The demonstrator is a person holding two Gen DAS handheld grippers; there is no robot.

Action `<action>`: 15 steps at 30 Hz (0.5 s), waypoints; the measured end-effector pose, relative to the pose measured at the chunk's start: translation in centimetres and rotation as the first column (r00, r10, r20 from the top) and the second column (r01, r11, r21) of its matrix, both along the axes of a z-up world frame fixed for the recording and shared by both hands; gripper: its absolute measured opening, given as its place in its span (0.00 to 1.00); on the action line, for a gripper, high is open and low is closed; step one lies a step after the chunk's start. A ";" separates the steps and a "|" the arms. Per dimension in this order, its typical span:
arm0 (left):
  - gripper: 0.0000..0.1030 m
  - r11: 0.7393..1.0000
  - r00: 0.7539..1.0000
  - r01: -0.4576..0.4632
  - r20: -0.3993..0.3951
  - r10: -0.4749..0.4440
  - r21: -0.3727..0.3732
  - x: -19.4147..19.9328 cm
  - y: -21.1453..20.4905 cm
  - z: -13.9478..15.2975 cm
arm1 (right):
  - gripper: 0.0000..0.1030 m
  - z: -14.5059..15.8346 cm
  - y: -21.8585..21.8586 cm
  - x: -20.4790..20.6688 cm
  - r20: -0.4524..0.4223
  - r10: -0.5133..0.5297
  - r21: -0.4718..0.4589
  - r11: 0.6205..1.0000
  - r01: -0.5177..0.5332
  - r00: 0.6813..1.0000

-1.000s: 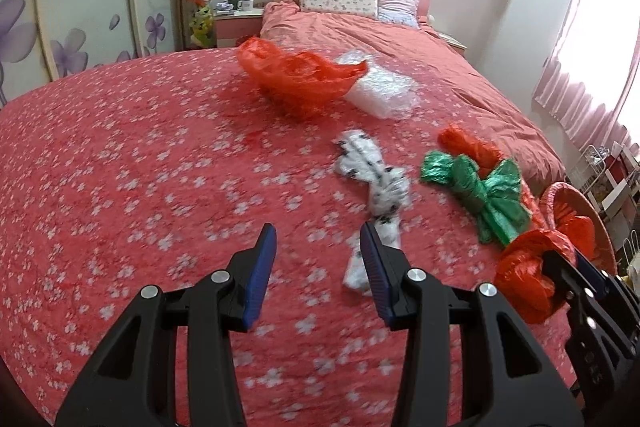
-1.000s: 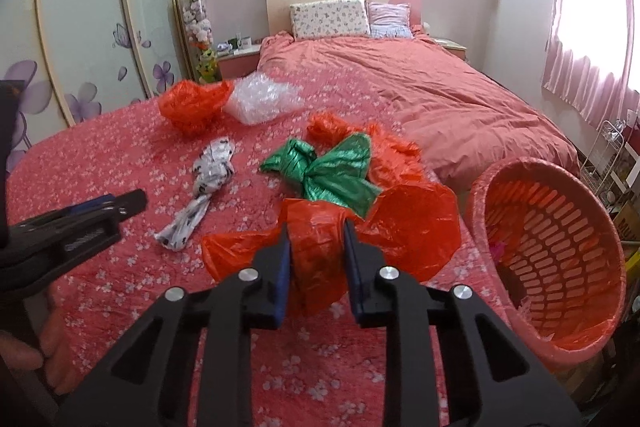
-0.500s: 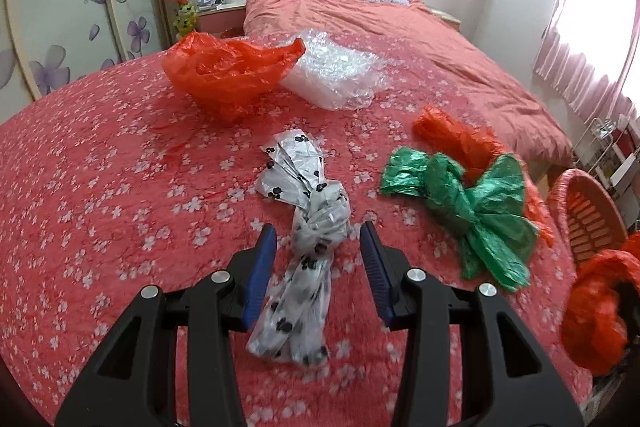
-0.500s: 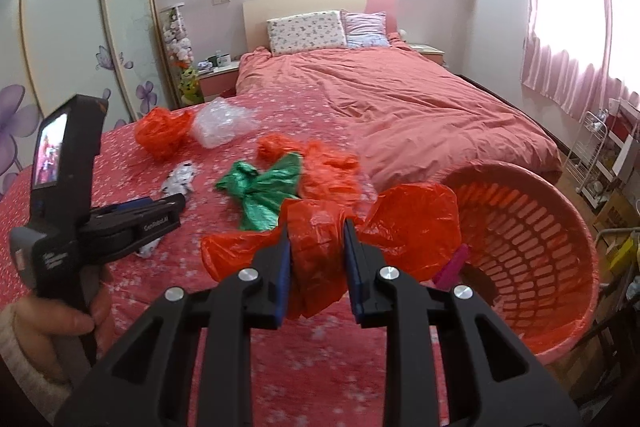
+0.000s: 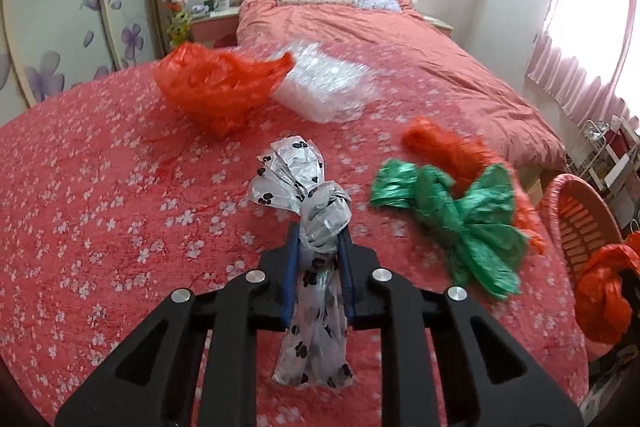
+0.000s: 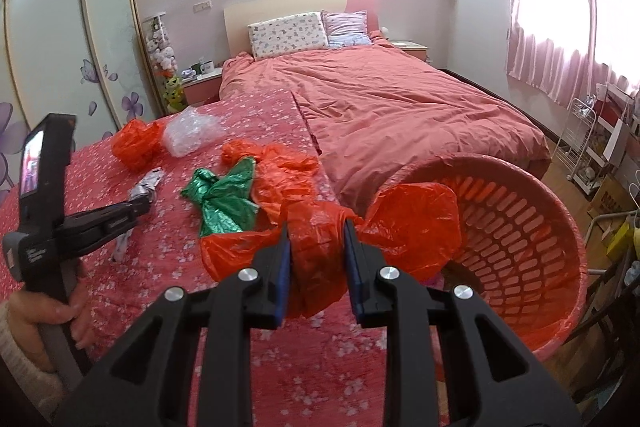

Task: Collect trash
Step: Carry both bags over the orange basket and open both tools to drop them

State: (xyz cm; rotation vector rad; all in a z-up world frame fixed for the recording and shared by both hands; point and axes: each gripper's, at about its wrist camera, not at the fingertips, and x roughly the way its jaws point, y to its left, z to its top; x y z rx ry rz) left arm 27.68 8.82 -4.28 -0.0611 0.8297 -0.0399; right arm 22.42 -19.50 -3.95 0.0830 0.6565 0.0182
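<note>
Your left tool pinches the paw-print bag; right tool grips a red bag beside the basket, lower right. Next: release over it.

The knotted printed bag lies on the bed near its foot edge, clamped between the left gripper fingers. Toward the headboard sit a crumpled bag and, to its right and touching it, a bubble-wrap sheet. Nearer the bed's right edge lies a knotted foil bag, overlapping another bag. The basket stands beside that edge; the right gripper holds a bag at its rim.
</note>
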 end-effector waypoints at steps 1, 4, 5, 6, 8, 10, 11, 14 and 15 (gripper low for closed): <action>0.18 1.000 1.000 0.009 0.006 -0.009 0.001 -0.2 -0.3 0.3 | 0.24 0.1 -0.2 0.0 0.001 -0.003 0.002 1.000 0.003 1.000; 0.18 0.999 0.998 0.052 0.030 -0.053 0.006 -1.1 -1.7 1.3 | 0.24 0.2 -0.9 -0.1 0.007 -0.016 0.005 1.000 0.016 1.000; 0.18 0.998 0.997 0.063 0.037 -0.063 0.007 -1.3 -2.1 1.5 | 0.24 0.3 -1.1 -0.2 0.009 -0.020 0.006 1.000 0.020 1.000; 0.18 0.997 0.996 0.076 0.046 -0.077 0.007 -1.6 -2.8 1.9 | 0.24 0.3 -1.3 -0.3 0.011 -0.024 0.005 1.000 0.024 1.000; 0.18 0.995 0.993 0.102 0.057 -0.102 0.006 -2.1 -3.9 2.4 | 0.24 0.4 -1.8 -0.5 0.015 -0.033 0.005 0.999 0.033 0.999; 0.18 0.992 0.990 0.125 0.062 -0.125 0.004 -2.5 -5.1 2.8 | 0.24 0.5 -2.3 -0.6 0.019 -0.044 0.005 0.999 0.043 0.999; 0.18 0.991 0.989 0.136 0.064 -0.136 0.004 -2.6 -5.6 3.0 | 0.24 0.6 -2.6 -0.7 0.021 -0.050 0.005 0.999 0.050 0.999; 0.18 0.985 0.982 0.174 0.075 -0.175 0.011 -3.3 -7.3 3.4 | 0.24 0.7 -3.5 -0.9 0.024 -0.067 0.005 0.998 0.067 0.997; 0.18 0.983 0.980 0.183 0.077 -0.183 0.013 -3.4 -7.7 3.4 | 0.24 0.7 -3.8 -1.0 0.025 -0.072 0.005 0.997 0.072 0.997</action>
